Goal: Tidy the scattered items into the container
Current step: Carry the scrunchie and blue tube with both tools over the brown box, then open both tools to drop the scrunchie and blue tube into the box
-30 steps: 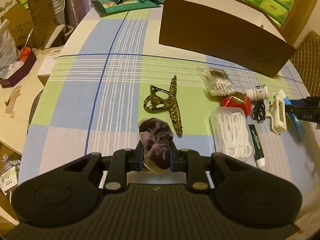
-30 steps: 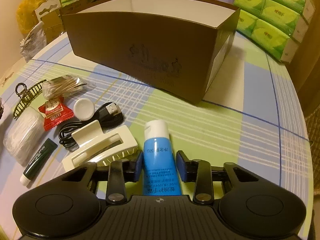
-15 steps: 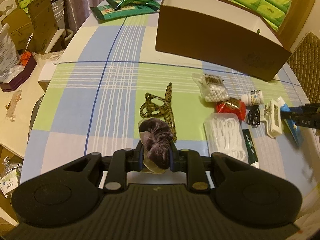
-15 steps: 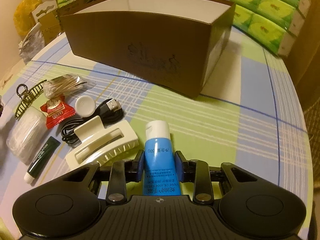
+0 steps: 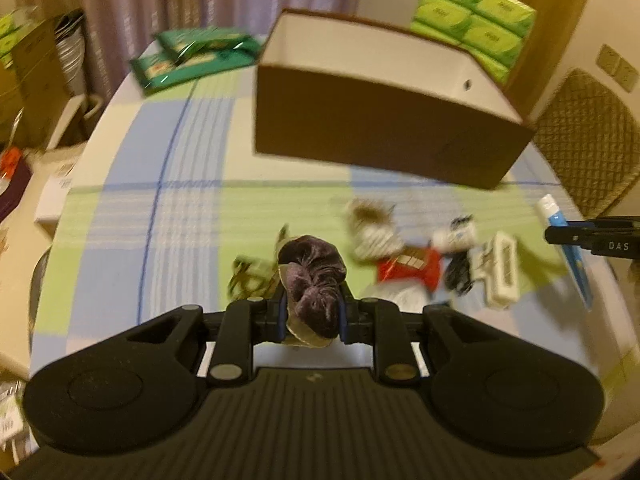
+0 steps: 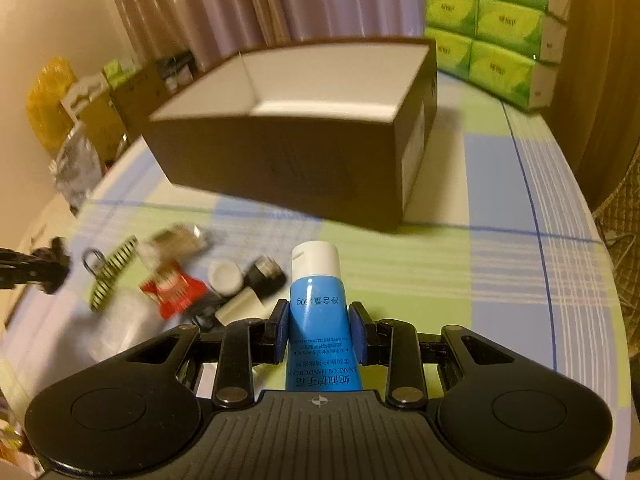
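A purple scrunchie (image 5: pixel 316 280) is clamped in the nearly closed left gripper (image 5: pixel 313 314); a blue tube (image 6: pixel 318 320) is pinched in the right gripper (image 6: pixel 319 334). Beyond, loose items lie mid-tabletop (image 5: pixel 120 216). The open brown box (image 6: pixel 304 152) stands toward the far edge.

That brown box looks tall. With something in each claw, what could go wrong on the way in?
1. The blue tube is pinched low on its body with the capped end sticking out; it might catch the brown box wall.
2. The purple scrunchie is soft and bulges past the left claw, so it might slip out.
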